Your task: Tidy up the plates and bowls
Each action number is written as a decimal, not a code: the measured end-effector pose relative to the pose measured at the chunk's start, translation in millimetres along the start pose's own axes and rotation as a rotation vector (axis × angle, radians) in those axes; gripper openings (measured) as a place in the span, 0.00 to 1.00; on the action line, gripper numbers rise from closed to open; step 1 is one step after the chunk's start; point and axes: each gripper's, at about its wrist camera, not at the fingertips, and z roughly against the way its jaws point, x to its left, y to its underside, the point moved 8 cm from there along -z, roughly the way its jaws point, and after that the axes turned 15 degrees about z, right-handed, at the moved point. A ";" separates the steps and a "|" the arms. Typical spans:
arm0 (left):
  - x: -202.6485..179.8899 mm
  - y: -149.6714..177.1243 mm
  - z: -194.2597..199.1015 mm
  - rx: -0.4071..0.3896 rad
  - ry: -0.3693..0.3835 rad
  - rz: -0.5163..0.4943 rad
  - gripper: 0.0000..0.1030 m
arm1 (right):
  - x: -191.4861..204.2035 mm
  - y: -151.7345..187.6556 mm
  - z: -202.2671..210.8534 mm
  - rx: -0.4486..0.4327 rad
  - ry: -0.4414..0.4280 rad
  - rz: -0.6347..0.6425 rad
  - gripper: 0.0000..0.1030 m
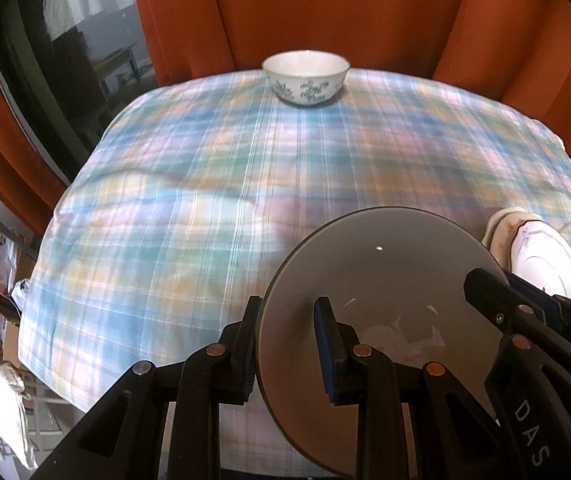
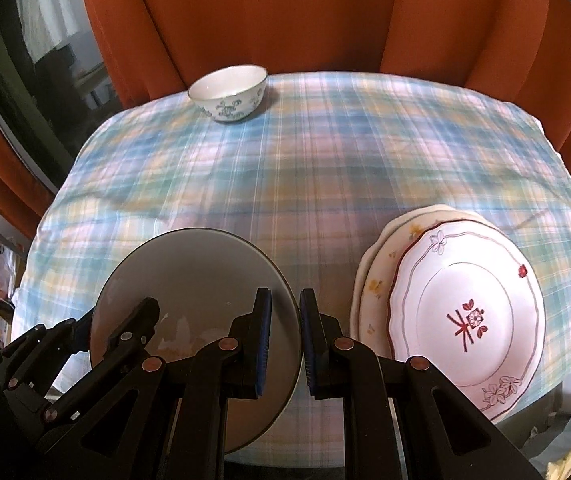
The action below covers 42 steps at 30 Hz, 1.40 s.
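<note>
Where jaws clamp it, the grey plate point(image 1: 381, 280) hides the tablecloth point(image 1: 189, 200).

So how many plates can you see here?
3: a grey plate held by both grippers, and two white ones stacked at right, patterned plate atop a cream plate. More may hide beneath.

Cream plate point(image 2: 381, 264) mostly hidden under white plate point(image 2: 469, 316); tablecloth point(image 2: 325, 168) blurred.

Bowl point(image 2: 227, 93) behind plates point(image 2: 465, 320), on table point(image 2: 325, 160)
</note>
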 end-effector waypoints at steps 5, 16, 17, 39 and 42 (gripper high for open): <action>2.3 5.2 -8.3 0.022 -0.024 0.015 0.23 | 0.9 3.0 -10.9 0.021 -0.020 0.013 0.17; 0.0 4.7 -10.8 0.006 -0.059 0.006 0.24 | 2.1 1.9 -17.6 0.011 -0.025 0.040 0.17; -0.7 5.6 -10.3 0.013 -0.051 -0.003 0.26 | 1.7 2.0 -17.5 0.011 -0.025 0.041 0.17; -2.1 -6.2 7.5 0.069 0.149 -0.118 0.71 | 6.7 2.0 -0.2 0.079 0.064 -0.057 0.67; 3.5 -15.1 15.0 0.052 0.161 -0.127 0.74 | 9.0 -6.9 10.9 0.060 0.097 -0.060 0.70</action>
